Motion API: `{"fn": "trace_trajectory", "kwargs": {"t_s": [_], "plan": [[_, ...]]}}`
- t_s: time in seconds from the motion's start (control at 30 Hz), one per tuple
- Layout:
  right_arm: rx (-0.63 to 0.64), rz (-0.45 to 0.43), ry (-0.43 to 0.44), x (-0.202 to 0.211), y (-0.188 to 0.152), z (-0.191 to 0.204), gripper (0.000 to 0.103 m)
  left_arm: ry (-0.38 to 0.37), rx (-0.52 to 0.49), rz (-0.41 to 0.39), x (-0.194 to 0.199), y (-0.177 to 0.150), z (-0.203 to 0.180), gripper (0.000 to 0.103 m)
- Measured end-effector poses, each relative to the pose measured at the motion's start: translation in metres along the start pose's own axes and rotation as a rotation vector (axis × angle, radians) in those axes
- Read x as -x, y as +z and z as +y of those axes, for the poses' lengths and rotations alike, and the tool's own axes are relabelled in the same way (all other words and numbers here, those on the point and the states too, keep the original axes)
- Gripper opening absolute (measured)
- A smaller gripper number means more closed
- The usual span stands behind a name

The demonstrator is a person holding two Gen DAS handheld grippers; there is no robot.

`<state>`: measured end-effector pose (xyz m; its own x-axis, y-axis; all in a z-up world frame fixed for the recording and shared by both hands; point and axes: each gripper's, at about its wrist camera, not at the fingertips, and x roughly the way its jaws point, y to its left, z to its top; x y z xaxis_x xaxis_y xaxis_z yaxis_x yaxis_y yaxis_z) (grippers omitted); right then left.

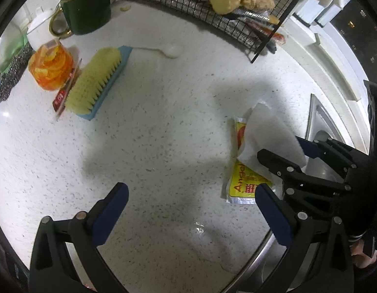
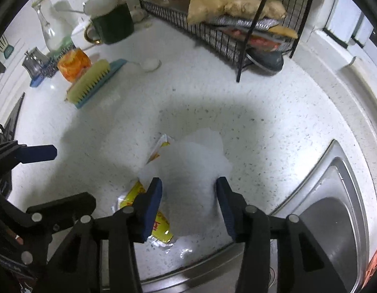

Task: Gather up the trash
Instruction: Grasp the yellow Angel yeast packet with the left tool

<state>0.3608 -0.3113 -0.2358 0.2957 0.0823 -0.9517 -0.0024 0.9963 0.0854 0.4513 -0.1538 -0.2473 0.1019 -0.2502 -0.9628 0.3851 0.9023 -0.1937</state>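
Note:
A crumpled white tissue [image 2: 192,168] lies on the speckled white counter [image 2: 273,131], partly covering a yellow foil packet [image 2: 161,222]. My right gripper [image 2: 189,185] is open, its blue pads on either side of the tissue's near part, not closed on it. In the left wrist view the tissue [image 1: 266,136] and the packet [image 1: 244,183] lie at right, with the right gripper [image 1: 283,151] over them. My left gripper [image 1: 192,194] is open and empty above bare counter, left of the packet.
A yellow-bristled blue brush [image 1: 95,85], an orange packet [image 1: 50,67], a small red sachet [image 1: 60,99] and a dark green mug [image 1: 88,12] lie far left. A black wire rack [image 2: 237,24] stands at the back. A steel sink [image 2: 330,219] is at right.

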Motion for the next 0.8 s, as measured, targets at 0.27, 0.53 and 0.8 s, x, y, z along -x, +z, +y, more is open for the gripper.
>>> {"fn": "trace_trajectory", "kwargs": {"t_s": [0.27,0.53,0.8], "plan": [[0.004,-0.021,0.006,0.005,0.001,0.002,0.011,-0.003,0.007,0.004,0.001,-0.003,0.001,0.103],[-0.06,-0.102,-0.006,0.044,-0.005,-0.015,0.01,-0.032,-0.046,-0.008,0.012,0.003,-0.024,0.103],[-0.163,-0.114,0.004,0.051,-0.025,-0.037,0.01,-0.071,-0.126,0.048,-0.01,0.002,-0.058,0.103]]}}
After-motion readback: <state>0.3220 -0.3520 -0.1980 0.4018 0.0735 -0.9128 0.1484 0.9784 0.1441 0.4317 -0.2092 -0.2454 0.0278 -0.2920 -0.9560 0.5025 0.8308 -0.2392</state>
